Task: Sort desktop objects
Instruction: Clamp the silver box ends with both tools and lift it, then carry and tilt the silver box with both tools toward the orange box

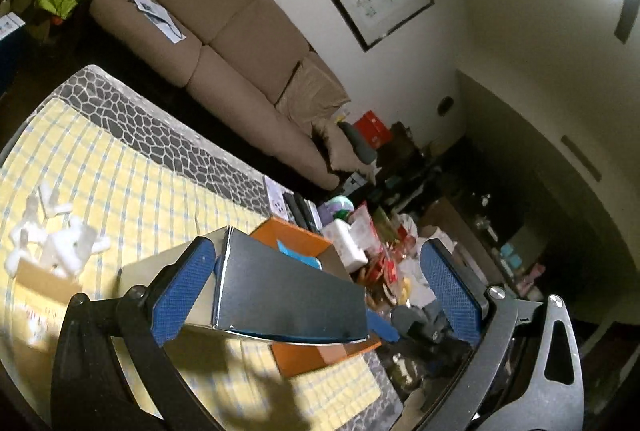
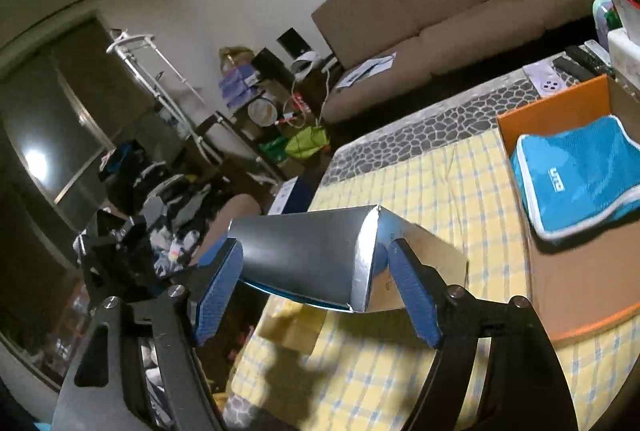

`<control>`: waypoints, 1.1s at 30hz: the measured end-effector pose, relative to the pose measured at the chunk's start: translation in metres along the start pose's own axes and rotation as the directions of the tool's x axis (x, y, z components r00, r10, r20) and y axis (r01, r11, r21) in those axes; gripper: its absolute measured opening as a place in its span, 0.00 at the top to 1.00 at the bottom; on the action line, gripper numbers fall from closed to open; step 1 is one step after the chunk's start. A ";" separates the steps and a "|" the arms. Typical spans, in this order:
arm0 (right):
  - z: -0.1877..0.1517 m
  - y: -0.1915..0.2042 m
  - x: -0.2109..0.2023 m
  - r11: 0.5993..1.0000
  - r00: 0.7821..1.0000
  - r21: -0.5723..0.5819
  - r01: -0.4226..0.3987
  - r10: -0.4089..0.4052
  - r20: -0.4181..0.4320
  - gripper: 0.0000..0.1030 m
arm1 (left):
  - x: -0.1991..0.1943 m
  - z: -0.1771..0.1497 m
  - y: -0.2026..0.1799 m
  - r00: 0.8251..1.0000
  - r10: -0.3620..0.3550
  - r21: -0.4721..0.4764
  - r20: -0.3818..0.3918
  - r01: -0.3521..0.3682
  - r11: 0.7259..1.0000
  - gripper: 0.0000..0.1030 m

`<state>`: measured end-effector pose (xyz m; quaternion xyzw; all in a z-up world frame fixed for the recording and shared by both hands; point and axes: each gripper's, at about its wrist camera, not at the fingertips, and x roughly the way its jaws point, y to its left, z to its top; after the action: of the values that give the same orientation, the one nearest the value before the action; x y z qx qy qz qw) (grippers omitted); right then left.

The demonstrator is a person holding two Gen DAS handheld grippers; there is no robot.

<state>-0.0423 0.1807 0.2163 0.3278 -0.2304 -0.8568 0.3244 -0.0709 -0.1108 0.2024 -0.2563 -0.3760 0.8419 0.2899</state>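
Observation:
A dark flat box (image 1: 288, 291) with silvery sides hangs above the yellow checked tablecloth (image 1: 132, 199). My right gripper (image 2: 316, 267) is shut on the box (image 2: 304, 255), one blue pad on each end. In the left wrist view my left gripper (image 1: 316, 271) stands open around the same box. Its left fingertip (image 1: 188, 279) lies against one end, while the other finger (image 1: 452, 291) is well apart from it. An orange tray (image 2: 556, 103) at the right holds a teal pouch (image 2: 576, 179).
A brown cardboard box (image 1: 48, 283) with white plastic figures (image 1: 60, 243) sits at the table's left. Remotes (image 2: 576, 65), a tissue pack (image 1: 348, 243) and snack packets (image 1: 384, 255) crowd the far end. A tan sofa (image 1: 240, 43) runs behind the table. Clutter covers the floor.

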 end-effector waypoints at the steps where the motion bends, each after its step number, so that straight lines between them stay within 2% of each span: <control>1: 0.005 -0.001 0.004 1.000 1.000 -0.003 0.004 -0.004 0.004 0.24 | 0.007 0.007 0.004 1.000 0.000 -0.015 0.000 0.000 1.000 0.01; 5: 0.015 -0.008 0.017 1.000 1.000 0.006 0.012 -0.012 -0.003 0.26 | 0.017 0.016 0.011 1.000 0.014 -0.008 -0.014 -0.014 1.000 0.01; 9: 0.010 -0.022 0.032 0.999 0.999 0.029 0.031 -0.030 -0.043 0.28 | 0.018 0.014 0.027 0.999 0.034 -0.031 -0.018 -0.034 0.999 0.01; 13: 0.009 -0.024 0.035 0.999 0.999 0.034 0.023 -0.021 -0.042 0.28 | 0.000 0.006 0.040 0.994 0.112 -0.059 -0.015 -0.113 0.992 0.01; 15: 0.009 -0.023 0.034 0.999 0.999 0.027 0.027 -0.026 -0.042 0.28 | -0.015 -0.005 0.046 0.990 0.137 -0.105 -0.013 -0.138 0.985 0.01; 18: 0.004 -0.021 0.034 0.999 0.999 0.030 0.018 -0.016 -0.051 0.28 | -0.025 -0.022 0.045 0.993 0.110 -0.131 -0.032 -0.113 0.985 0.01; 22: -0.008 -0.012 0.032 1.000 0.997 0.005 0.012 -0.012 -0.071 0.28 | -0.017 -0.039 0.042 0.996 0.053 -0.180 -0.077 -0.066 0.982 0.00; 26: -0.026 0.000 0.028 0.999 0.995 -0.047 0.022 -0.026 -0.098 0.27 | -0.006 -0.052 0.054 0.997 -0.025 -0.322 -0.079 -0.002 0.947 0.00; 28: -0.037 0.008 0.028 0.996 0.993 -0.089 0.028 -0.038 -0.115 0.28 | -0.008 -0.056 0.060 0.996 -0.041 -0.362 -0.079 0.009 0.932 0.00; 31: -0.056 0.021 0.031 0.985 0.988 -0.166 0.041 -0.066 -0.143 0.28 | -0.011 -0.066 0.076 0.996 -0.024 -0.422 -0.090 -0.016 0.907 0.00; 33: -0.069 0.030 0.036 0.976 0.983 -0.212 0.050 -0.086 -0.164 0.27 | -0.013 -0.074 0.089 0.992 -0.003 -0.457 -0.130 -0.057 0.888 0.00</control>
<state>-0.0014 0.1220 0.1731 0.3728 -0.0996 -0.8552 0.3459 -0.0395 -0.1327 0.0921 -0.3759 -0.5418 0.7150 0.2324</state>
